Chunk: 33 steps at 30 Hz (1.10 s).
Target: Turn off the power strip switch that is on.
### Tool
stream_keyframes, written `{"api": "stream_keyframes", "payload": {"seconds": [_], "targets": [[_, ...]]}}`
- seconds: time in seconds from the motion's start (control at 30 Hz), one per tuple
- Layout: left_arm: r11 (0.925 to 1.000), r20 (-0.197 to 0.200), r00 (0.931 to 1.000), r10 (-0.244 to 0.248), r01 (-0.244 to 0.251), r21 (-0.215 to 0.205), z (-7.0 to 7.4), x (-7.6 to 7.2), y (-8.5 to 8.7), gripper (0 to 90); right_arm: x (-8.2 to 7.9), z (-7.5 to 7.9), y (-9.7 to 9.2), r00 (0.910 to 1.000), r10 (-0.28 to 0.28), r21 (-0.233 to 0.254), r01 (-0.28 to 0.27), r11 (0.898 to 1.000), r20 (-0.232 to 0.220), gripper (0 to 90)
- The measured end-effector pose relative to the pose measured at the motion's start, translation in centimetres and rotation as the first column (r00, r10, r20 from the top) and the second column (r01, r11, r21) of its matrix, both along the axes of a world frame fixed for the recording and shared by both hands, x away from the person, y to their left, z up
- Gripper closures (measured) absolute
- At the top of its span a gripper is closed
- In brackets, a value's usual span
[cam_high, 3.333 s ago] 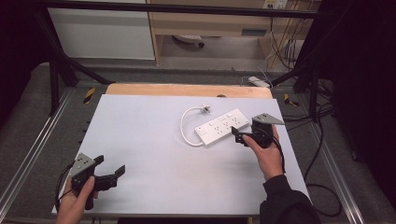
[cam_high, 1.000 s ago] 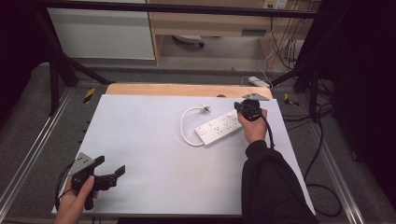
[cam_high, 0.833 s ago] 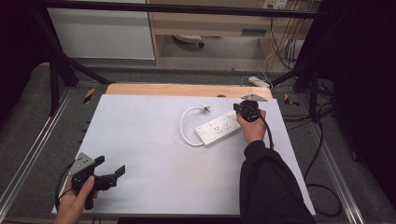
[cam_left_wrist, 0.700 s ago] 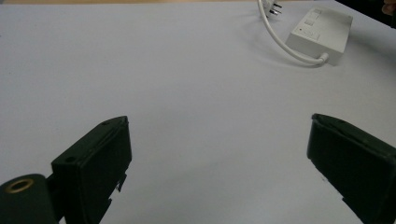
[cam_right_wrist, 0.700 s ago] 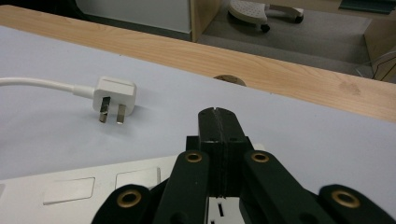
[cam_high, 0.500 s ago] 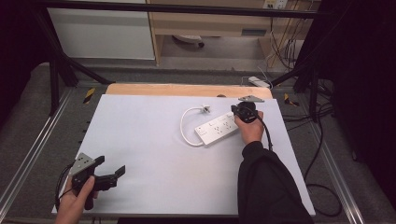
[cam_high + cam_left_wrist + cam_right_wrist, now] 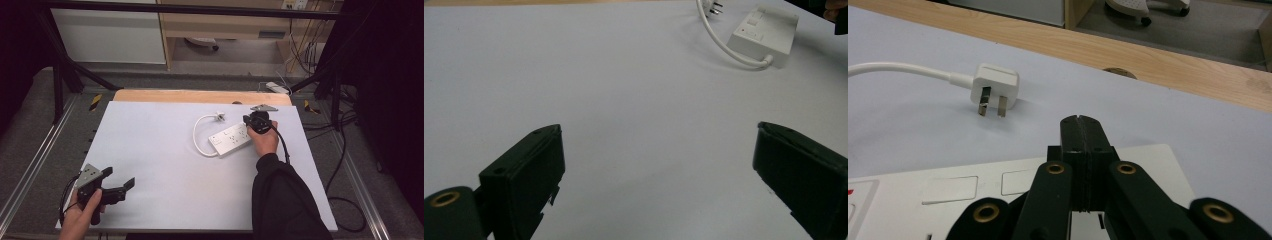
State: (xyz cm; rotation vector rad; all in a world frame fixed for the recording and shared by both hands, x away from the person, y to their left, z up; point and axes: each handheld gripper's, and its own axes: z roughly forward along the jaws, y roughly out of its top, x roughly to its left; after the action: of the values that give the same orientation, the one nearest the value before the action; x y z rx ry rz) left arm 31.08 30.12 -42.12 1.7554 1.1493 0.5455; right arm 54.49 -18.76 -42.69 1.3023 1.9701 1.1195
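**Right gripper closed over the far end of the power strip; left gripper idle and spread**

Since the earliest picture, the right gripper (image 7: 254, 121) has gone from the near side of the power strip (image 7: 230, 139) up to its far right end, and over the last second it has barely shifted there. The person's right arm now reaches farther across the table (image 7: 160, 150), its dark sleeve (image 7: 282, 200) covering more of the white surface. The left gripper (image 7: 116, 182) has kept its place at the near left corner throughout, and the strip, its cable (image 7: 197, 135) and plug (image 7: 219, 116) lie where they lay before.

In the right gripper view the two jaws are pressed flat together with nothing between them, their tips directly above the strip's top face (image 7: 998, 185), near its end. Whether the tips touch the face cannot be told. Ahead of the jaws and to their left, the white plug (image 7: 994, 85) lies on the table with its pins pointing toward the camera; beyond it runs the table's wooden edge (image 7: 1158, 55).

In the left gripper view the jaws stand wide apart over bare table (image 7: 634, 125), holding nothing. Far ahead and to the right of them lies the power strip (image 7: 764, 37), with its cable (image 7: 724, 42) curving off its near end.

There are no containers on the table.
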Motion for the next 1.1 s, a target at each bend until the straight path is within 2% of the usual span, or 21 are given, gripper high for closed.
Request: {"api": "stream_keyframes", "payload": {"seconds": [0.77,1.1], "targets": [[1.0,-0.004,1.0,-0.004,0.004,0.001,0.0,0.0,-0.1,6.4,-0.1,-0.9,1.0,0.9993,0.025,-0.013,-0.026,1.0,-0.028,90.0],[1.0,-0.005,1.0,-0.005,0.005,0.002,0.0,0.0,-0.1,6.4,0.0,-1.1,0.9,0.9991,0.018,-0.009,-0.018,1.0,-0.038,90.0]]}}
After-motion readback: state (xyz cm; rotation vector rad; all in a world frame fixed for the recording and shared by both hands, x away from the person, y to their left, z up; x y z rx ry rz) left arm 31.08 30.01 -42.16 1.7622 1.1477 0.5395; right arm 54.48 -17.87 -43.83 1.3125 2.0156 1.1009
